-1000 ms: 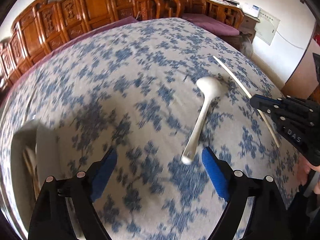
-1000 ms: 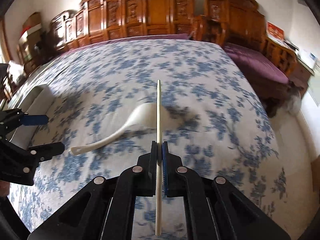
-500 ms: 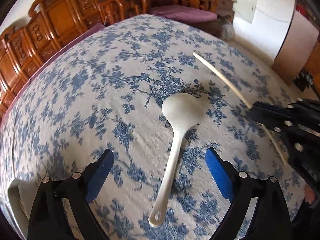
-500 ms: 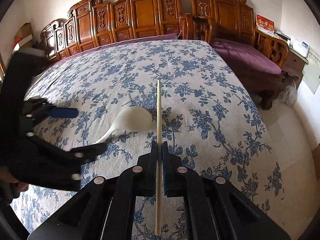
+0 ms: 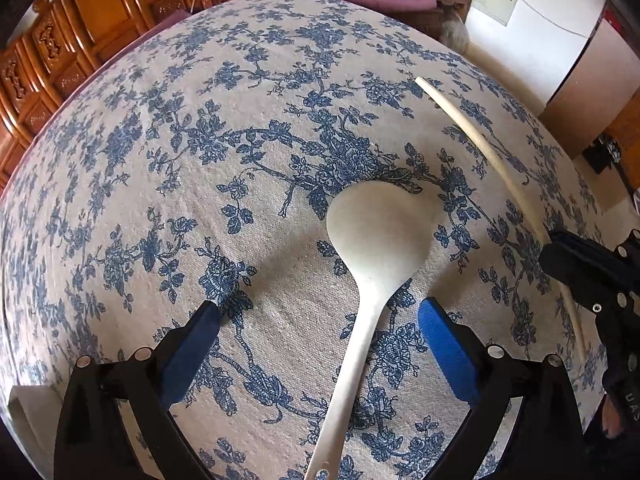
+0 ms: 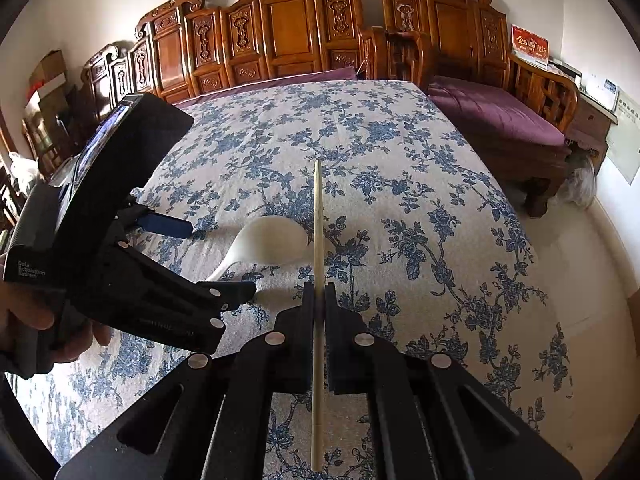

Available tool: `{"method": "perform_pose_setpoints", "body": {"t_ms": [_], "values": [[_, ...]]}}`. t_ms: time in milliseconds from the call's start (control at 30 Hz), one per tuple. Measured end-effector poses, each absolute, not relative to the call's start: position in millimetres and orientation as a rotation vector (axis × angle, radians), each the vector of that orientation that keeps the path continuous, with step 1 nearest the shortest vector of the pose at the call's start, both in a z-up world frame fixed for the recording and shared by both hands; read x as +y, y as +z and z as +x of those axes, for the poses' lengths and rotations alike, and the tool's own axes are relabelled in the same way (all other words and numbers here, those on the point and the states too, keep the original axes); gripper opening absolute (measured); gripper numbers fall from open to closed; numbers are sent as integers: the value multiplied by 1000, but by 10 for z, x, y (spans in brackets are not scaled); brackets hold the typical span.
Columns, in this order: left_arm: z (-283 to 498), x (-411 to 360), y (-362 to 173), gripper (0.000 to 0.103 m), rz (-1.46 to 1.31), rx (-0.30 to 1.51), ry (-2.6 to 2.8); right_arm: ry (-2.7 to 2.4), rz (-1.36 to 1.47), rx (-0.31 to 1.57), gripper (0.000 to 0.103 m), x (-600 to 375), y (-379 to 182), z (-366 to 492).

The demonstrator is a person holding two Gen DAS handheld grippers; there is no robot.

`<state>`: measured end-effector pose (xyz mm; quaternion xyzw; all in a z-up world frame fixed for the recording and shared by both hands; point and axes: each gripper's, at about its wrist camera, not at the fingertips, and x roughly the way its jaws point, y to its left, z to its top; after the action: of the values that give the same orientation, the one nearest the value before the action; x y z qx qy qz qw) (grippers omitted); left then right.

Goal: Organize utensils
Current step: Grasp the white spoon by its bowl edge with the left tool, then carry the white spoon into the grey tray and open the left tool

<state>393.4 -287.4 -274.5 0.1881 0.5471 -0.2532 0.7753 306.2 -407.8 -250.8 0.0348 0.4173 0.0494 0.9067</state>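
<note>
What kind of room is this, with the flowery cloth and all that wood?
Probably a living or sitting room in someone's home. Carved wooden chairs stand in a row along the wall, a wooden bench with a purple cushion stands beside the table, and the table wears a blue-flowered cloth with a white spoon on it.

Carved wooden chairs (image 6: 288,28) (purple cushions (image 6: 500,108))

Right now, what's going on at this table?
A person is sorting utensils with two handheld grippers. The right gripper is shut on a chopstick and holds it above the floral tablecloth. The left gripper hangs over the white spoon, jaws opening, its handle between the fingers but not gripped. The spoon lies flat on the cloth.
</note>
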Motion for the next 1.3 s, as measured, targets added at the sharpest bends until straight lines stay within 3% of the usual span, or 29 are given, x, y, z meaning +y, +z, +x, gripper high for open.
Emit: {"method": "perform_pose_setpoints", "body": {"t_ms": [233, 300, 400, 467, 533, 700, 1300], "values": [[3939, -2945, -2748, 95, 414, 1178, -547, 102, 79, 859, 6, -4071, -2500, 3060], [3948, -2994, -2741, 88, 411, 1168, -563, 99, 80, 861, 6, -4078, -2504, 3059], [3940, -3025, -2689, 61, 403, 1141, -576, 98, 83, 861, 6, -4088, -2505, 3060], [3936, -3021, -2660, 30, 395, 1134, -580, 97, 86, 860, 6, -4094, -2496, 3065], [3915, -2999, -2648, 10, 388, 1136, -584, 101, 85, 860, 6, -4083, -2493, 3070], [3811, -2884, -2594, 3, 385, 1123, -596, 126, 111, 852, 6, -4049, -2462, 3074], [3534, -2088, -2075, 2, 324, 1023, -473, 199, 85, 839, 6, -3517, -2335, 3031]]}}
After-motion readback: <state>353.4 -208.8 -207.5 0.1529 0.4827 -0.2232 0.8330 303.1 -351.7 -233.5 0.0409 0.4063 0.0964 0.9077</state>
